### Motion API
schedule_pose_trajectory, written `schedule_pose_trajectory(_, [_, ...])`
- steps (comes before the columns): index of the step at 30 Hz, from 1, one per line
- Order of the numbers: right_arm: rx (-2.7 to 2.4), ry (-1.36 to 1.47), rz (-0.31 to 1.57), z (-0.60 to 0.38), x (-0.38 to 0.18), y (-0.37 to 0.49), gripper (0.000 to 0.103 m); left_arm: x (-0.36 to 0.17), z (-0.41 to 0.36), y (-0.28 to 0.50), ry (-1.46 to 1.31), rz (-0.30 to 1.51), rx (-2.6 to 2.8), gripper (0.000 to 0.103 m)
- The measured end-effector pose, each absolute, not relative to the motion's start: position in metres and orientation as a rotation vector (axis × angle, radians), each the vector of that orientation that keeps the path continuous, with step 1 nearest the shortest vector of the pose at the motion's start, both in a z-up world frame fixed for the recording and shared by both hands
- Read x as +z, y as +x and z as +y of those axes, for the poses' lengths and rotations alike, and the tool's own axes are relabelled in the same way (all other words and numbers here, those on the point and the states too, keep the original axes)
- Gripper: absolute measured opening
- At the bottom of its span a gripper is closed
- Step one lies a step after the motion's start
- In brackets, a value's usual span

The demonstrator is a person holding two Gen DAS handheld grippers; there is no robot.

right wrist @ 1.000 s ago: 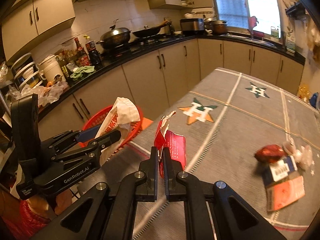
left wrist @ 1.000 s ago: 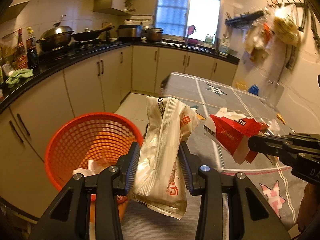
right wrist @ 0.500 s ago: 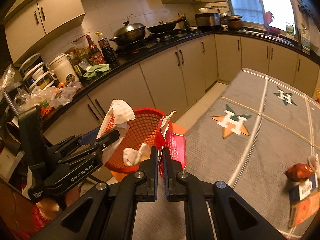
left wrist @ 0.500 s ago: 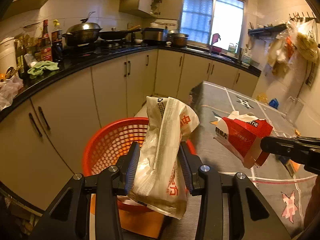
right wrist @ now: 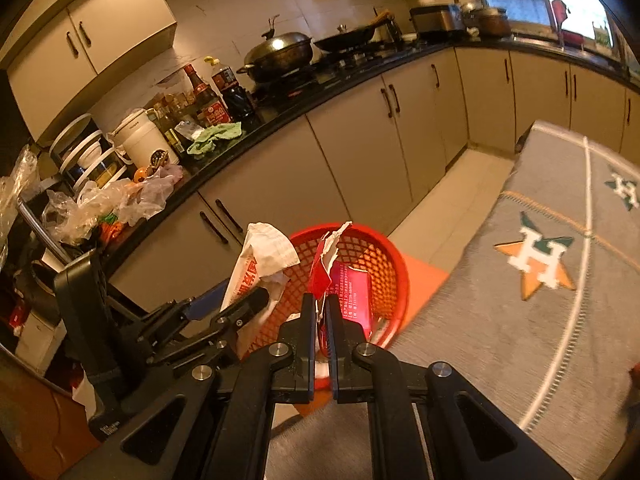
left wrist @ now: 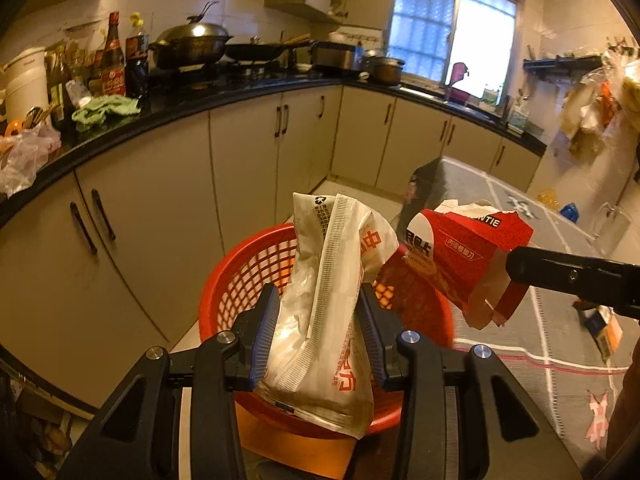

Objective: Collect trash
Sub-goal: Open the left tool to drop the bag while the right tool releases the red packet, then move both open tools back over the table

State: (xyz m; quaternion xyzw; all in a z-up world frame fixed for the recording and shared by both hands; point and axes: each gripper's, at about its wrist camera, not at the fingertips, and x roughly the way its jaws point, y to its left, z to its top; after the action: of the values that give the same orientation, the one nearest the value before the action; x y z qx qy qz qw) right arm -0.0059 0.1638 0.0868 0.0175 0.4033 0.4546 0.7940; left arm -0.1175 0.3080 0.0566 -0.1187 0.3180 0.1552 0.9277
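My left gripper [left wrist: 318,312] is shut on a crumpled white wrapper [left wrist: 328,304] with orange print and holds it over the red mesh basket [left wrist: 236,280]. My right gripper [right wrist: 320,320] is shut on a torn red carton [right wrist: 352,292], also held over the basket [right wrist: 384,264]. In the left wrist view the carton [left wrist: 460,264] hangs from the right gripper's finger [left wrist: 572,276] above the basket's right rim. In the right wrist view the wrapper [right wrist: 260,260] and left gripper [right wrist: 240,312] are at the basket's left rim.
The basket stands on an orange stool [right wrist: 424,276] on the floor, between beige cabinets [left wrist: 160,220] and the grey-clothed table [right wrist: 540,300]. More trash [left wrist: 604,324] lies on the table at the right. The black counter [left wrist: 120,120] holds bottles, pans and bags.
Both grippers have swung left, off the table, and now hold their trash over the basket. Both stay shut on their pieces.
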Motion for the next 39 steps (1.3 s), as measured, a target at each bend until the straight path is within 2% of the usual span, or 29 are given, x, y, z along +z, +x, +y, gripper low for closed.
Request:
schedule_pose_trajectory(8, [0.939,0.056,0.915,0.187,0.065,0.011,0.009,0.038,0.322,-0.103,-0.262,0.688,0.349,0.041])
schedule_pose_trajectory(10, [0.934,0.054,0.925,0.188,0.062,0.014,0.009,0.037,0.324,-0.103,-0.272,0.686,0.351,0.051])
schedule_pose_trajectory(12, [0.933,0.058,0.931,0.187,0.061,0.015,0.009,0.037,0.326,-0.104,-0.285,0.677,0.356,0.055])
schedule_pose_trajectory(16, [0.932,0.066,0.911,0.181,0.065,0.014,0.017,0.039,0.327,-0.104,-0.288,0.677,0.359,0.055])
schedule_pose_trajectory(29, [0.853,0.137,0.887,0.120,0.079,0.012,0.020,0.060,0.292,-0.105,-0.247,0.658,0.301,0.058])
schedule_pose_trajectory(39, [0.754,0.233,0.869,0.023,0.082,0.005,0.023,0.079,0.210,-0.087,-0.132,0.660,0.167,0.059])
